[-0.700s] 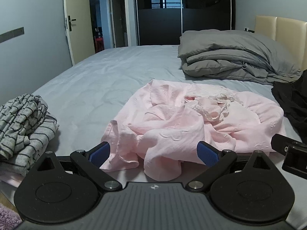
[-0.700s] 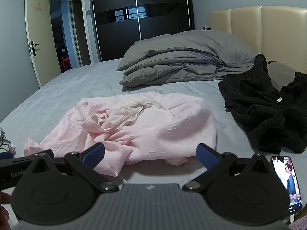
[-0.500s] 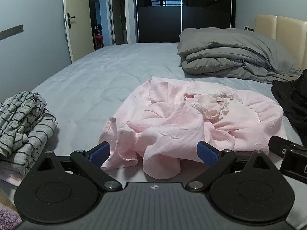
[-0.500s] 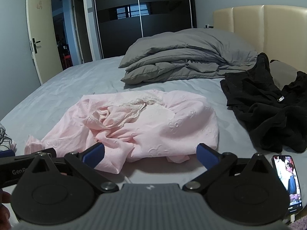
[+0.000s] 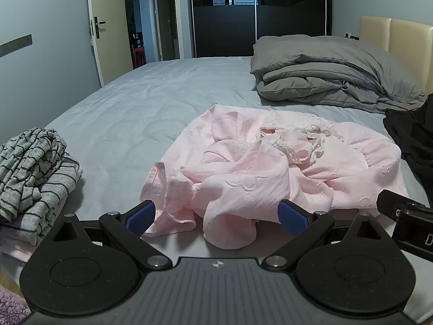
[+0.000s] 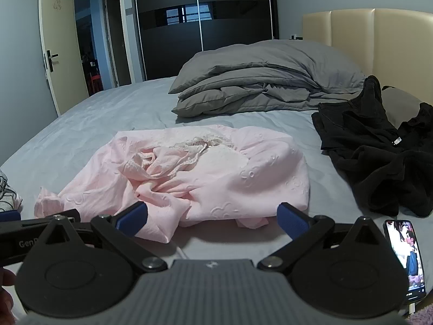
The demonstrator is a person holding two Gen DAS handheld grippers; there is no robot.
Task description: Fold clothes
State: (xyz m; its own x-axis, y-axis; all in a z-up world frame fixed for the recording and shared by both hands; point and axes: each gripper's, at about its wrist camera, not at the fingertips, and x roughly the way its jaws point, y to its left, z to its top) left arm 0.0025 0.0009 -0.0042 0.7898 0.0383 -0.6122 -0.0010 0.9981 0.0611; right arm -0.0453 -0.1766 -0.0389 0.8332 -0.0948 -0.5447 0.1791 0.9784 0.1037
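Observation:
A crumpled pink garment with a lace trim lies in a heap on the grey bed sheet; the right wrist view shows the same pink garment. My left gripper is open just short of its near hem, nothing between the blue pads. My right gripper is open too, hovering at the garment's near edge with empty jaws. Part of the right gripper's body shows at the right of the left wrist view.
A folded grey striped pile sits at the bed's left edge. Black clothes lie in a heap on the right. A folded grey duvet is at the back. A phone with a lit screen rests at the near right edge.
Both grippers have risen or tilted slightly, so the pink garment sits a little lower in each view. Both stay open and the garment has not moved.

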